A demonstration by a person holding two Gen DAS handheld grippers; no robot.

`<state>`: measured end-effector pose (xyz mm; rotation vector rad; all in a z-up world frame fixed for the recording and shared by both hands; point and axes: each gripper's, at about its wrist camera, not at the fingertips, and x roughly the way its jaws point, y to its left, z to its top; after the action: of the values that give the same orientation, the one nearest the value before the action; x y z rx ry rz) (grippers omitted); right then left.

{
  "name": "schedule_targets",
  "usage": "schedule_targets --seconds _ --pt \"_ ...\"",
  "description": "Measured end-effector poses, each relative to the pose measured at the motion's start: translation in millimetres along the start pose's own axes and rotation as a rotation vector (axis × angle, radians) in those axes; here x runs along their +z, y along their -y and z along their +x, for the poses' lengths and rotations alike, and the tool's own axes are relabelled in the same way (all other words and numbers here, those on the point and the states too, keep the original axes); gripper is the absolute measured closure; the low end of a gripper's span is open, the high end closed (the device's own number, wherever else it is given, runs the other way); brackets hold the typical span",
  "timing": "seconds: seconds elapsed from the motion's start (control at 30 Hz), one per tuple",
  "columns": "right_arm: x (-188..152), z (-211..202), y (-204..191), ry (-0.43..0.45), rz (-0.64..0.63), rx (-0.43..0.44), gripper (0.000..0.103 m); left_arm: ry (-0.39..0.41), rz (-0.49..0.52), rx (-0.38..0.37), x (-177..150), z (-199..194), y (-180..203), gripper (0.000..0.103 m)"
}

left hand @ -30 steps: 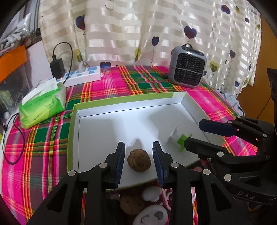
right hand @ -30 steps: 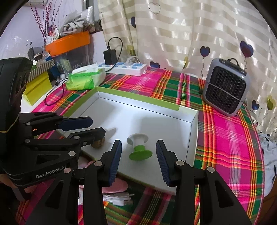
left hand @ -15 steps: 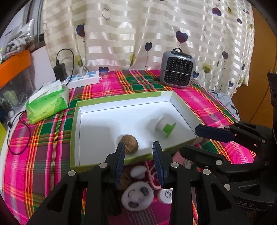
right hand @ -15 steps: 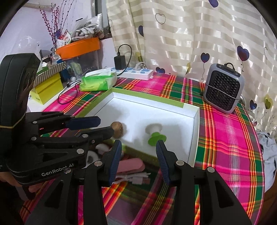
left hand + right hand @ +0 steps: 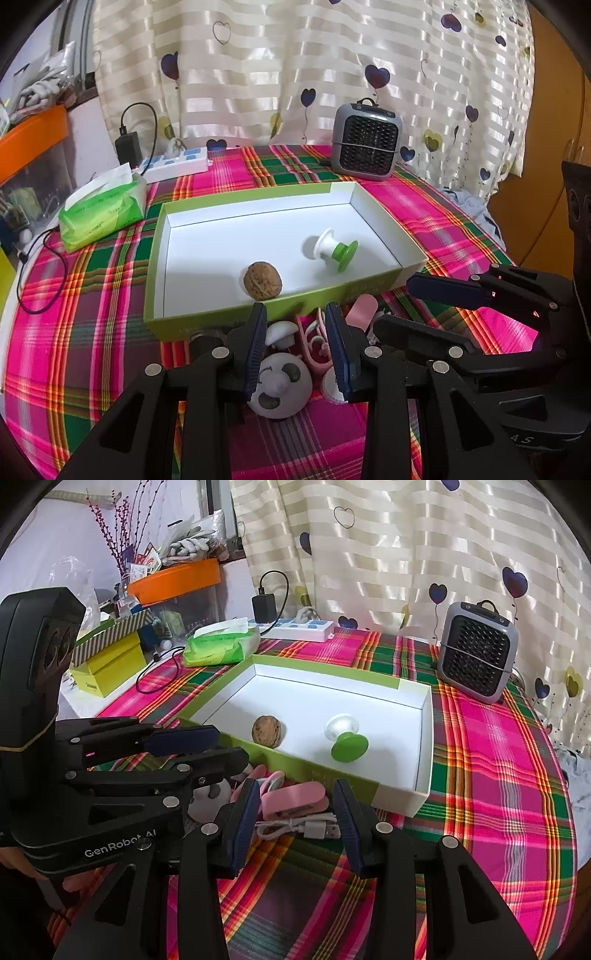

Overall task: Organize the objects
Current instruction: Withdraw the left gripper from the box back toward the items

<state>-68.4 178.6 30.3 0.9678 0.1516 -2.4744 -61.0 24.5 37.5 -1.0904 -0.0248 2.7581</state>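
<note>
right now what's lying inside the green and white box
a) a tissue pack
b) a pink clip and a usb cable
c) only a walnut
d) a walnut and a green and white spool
d: the walnut and the green and white spool both lie on the white floor of the box, while the pink clip and usb cable lie outside it on the cloth.

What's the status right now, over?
Both tools open, empty: left tool, right tool. Walnut and spool in box. Pink clip, cable outside.
</note>
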Motion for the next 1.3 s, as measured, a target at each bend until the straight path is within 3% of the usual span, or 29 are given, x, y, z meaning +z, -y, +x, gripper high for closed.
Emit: schedule_targets --seconds 1.3 --pt "-25 9 2 -0.063 -0.010 0.008 0.060 -0.031 0.013 -0.047 -17 1 4 0.072"
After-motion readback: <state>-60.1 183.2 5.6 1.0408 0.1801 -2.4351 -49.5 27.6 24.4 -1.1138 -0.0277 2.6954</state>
